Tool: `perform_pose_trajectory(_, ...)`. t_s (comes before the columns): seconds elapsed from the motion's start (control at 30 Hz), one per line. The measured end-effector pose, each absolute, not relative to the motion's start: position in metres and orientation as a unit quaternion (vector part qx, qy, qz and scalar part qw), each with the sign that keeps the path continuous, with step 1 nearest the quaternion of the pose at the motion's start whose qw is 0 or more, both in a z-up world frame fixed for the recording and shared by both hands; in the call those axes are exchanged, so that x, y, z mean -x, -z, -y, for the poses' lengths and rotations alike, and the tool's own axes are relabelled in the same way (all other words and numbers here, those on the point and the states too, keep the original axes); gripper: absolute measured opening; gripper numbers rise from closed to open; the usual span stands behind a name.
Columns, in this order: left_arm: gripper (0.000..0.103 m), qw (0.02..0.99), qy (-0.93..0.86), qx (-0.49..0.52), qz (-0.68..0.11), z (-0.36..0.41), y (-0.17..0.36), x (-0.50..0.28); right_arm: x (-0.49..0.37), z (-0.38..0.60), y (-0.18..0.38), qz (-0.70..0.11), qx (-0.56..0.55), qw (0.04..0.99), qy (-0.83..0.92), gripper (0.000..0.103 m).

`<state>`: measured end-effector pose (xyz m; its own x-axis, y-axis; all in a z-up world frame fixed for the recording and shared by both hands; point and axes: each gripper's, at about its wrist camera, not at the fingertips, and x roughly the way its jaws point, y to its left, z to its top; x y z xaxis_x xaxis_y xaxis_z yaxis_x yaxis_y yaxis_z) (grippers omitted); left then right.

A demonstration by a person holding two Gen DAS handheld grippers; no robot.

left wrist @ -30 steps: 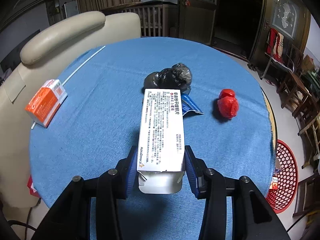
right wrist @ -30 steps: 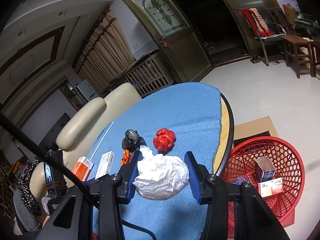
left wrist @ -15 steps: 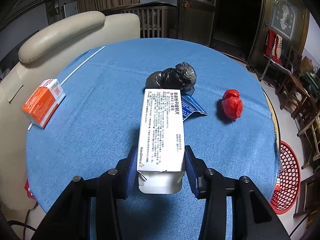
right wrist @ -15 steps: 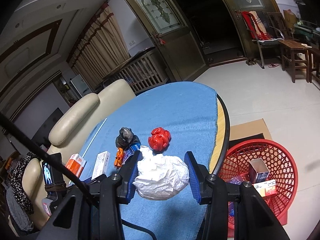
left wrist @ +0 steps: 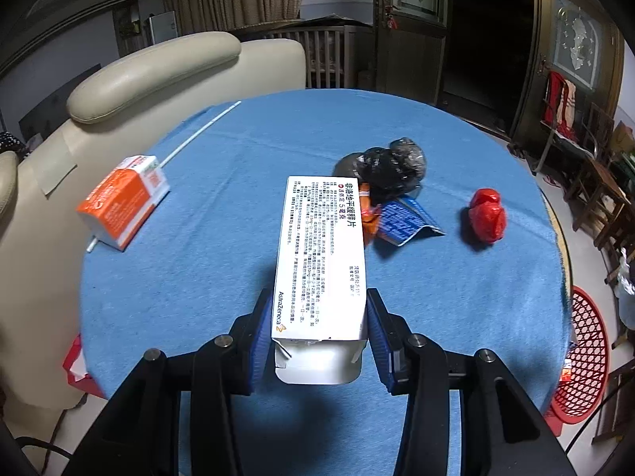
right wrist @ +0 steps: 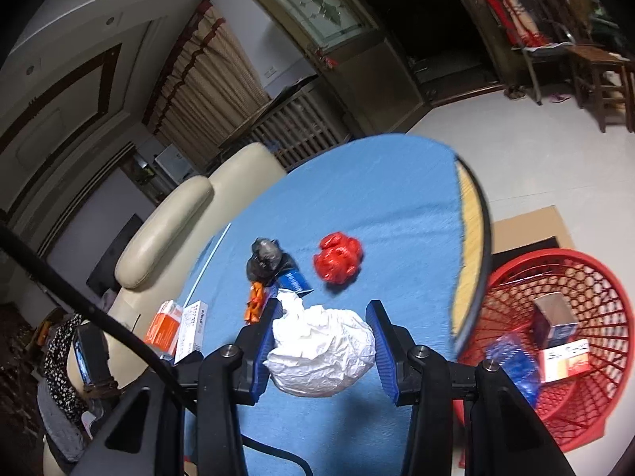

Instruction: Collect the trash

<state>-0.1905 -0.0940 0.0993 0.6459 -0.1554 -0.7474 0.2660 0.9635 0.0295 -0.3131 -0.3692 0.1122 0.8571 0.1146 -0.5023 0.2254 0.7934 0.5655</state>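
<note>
Now white carton (left wrist: 320,261) between left hand-held gripper (left wrist: 319,333) pads.

White carton (left wrist: 319,261) and crumpled wad (right wrist: 321,351) — both clamped.

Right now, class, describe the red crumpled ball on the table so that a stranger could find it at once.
Start at the round table with the blue cloth. Near its right edge, right of the black crumpled bag, lies the red crumpled plastic ball, alone, the only red lump.

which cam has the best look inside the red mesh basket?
Right wrist: the red mesh plastic basket on the floor shows its rim and the boxes inside. Left wrist catches only an edge sliver, contents hidden.
</note>
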Motion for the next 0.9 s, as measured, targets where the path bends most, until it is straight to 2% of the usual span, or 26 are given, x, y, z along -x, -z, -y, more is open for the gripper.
perform_pose_trajectory(0.9, 0.046, 0.883, 0.101, -0.126, -0.441, 0.107, -0.072, 0.166, 0.26, 0.356, -0.068, -0.321, -0.354, 0.879, -0.014, 0.046)
